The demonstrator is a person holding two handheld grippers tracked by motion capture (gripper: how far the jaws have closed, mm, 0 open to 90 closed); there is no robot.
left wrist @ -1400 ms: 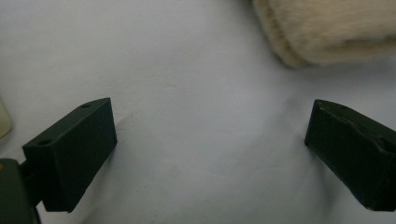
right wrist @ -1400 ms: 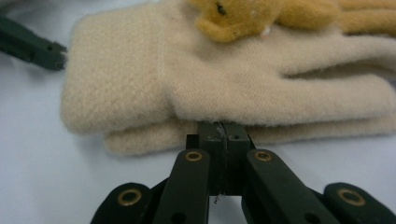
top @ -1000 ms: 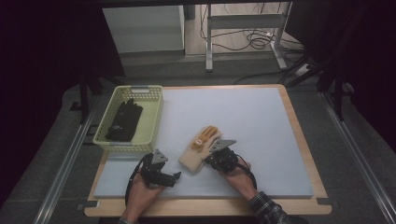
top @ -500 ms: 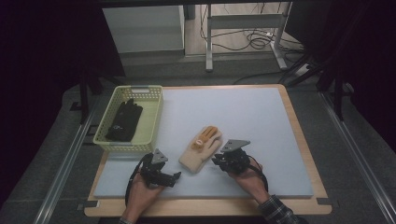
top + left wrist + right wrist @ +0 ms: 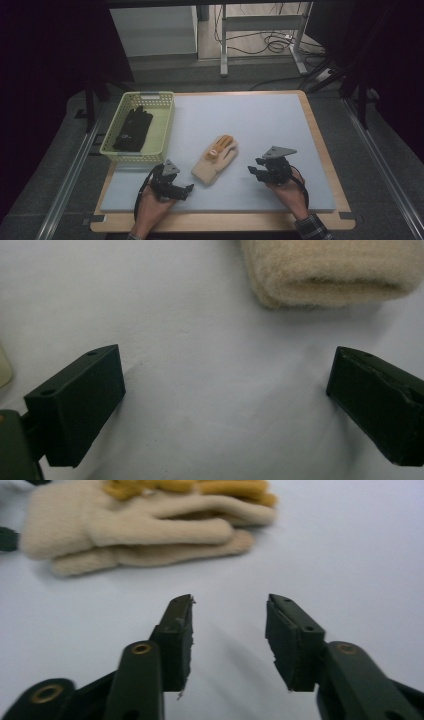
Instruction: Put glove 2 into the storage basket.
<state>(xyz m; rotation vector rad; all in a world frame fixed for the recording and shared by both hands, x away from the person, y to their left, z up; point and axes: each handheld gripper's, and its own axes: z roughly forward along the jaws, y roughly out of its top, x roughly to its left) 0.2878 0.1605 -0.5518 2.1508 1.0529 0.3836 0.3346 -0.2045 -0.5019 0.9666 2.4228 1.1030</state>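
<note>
**Fleecy glove pair lies free on the mat between two parted grippers**

The cream glove pair (image 5: 216, 161) lies flat on the pale blue-grey mat (image 5: 260, 120), near its front edge and between the two hands. It is soft, napped knit: two gloves stacked, the upper with mustard-orange fingers and a small red mark. In the right gripper view (image 5: 145, 530) the blunt, rounded fingers point right and the fuzzy pile is plain; in the left gripper view the thick rolled cuff (image 5: 330, 270) shows, woolly and tube-shaped.

The right gripper (image 5: 257, 172), just right of the gloves and apart from them, has its jaws parted halfway; they have just been opening, with only bare mat between them. Its blocky black pads (image 5: 177, 640) have frayed edges. A grey three-cornered plate sits on top.

The left gripper (image 5: 187, 189) rests near the cuff with its jaws spread wide, released, holding nothing.

Further left, a pale yellow-green plastic basket (image 5: 162, 131) with lattice walls holds black gloves (image 5: 132, 129). The mat lies on a wooden board (image 5: 320, 145) with rounded corners.
</note>
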